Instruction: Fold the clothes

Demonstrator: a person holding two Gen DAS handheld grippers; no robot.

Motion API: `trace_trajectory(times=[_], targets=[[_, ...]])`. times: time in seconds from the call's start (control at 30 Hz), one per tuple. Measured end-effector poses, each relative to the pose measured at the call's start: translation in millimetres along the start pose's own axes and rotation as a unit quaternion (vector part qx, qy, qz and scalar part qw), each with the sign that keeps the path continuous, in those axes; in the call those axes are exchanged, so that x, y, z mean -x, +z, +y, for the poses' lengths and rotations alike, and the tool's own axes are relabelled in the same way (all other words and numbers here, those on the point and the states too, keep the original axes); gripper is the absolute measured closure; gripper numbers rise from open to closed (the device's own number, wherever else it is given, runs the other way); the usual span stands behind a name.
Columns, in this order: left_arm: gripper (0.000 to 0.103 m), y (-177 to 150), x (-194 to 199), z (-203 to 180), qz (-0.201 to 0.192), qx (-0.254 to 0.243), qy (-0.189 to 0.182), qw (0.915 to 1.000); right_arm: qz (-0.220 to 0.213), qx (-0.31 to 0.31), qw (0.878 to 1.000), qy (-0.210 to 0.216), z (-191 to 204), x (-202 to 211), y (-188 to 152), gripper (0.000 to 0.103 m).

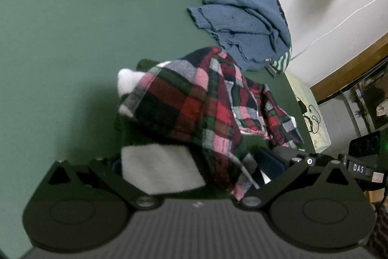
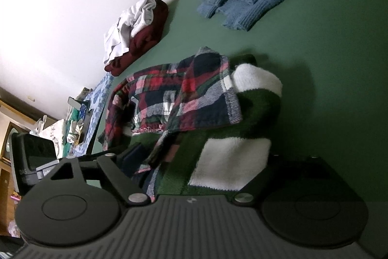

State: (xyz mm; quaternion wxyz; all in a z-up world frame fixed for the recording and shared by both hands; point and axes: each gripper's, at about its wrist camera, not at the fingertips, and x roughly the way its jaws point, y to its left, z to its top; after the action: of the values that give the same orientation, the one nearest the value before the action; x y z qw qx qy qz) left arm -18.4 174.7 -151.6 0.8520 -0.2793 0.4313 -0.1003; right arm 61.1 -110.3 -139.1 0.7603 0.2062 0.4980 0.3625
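Observation:
A red, navy and white plaid shirt (image 1: 194,101) lies crumpled over a green-and-white knit garment (image 1: 160,169) on the green table (image 1: 72,40). My left gripper (image 1: 191,159) stands wide open, with the near edge of this bundle between its fingers. In the right wrist view the same plaid shirt (image 2: 189,86) drapes over the knit (image 2: 232,162). My right gripper (image 2: 201,154) is open too, its jaws wide on either side of the bundle's edge. Cloth hides the fingertips. The right gripper's body (image 1: 363,152) shows at the left wrist view's right edge.
A blue sweater (image 1: 242,16) lies rumpled at the table's far side over a green-striped garment (image 1: 281,62). A maroon garment (image 2: 148,35) with white cloth (image 2: 131,21) on it sits by the wall. A printed box (image 1: 312,113) stands past the table's edge.

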Motion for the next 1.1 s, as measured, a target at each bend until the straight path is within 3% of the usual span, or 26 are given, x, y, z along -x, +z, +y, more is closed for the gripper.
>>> trace_trajectory(times=[0.2, 1.1], targets=[[0.001, -1.5, -0.9, -4.4, -0.002, -0.009, 0.011, 0.9999, -0.006, 0.006, 1.0, -0.008, -1.8, 2.4, -3.3, 0.029], [0.001, 2.5, 1.6, 2.7, 0.019, -0.033, -0.018, 0.9991, -0.05, 0.007, 0.998, -0.039, 5.6, 1.9, -15.9, 0.028]])
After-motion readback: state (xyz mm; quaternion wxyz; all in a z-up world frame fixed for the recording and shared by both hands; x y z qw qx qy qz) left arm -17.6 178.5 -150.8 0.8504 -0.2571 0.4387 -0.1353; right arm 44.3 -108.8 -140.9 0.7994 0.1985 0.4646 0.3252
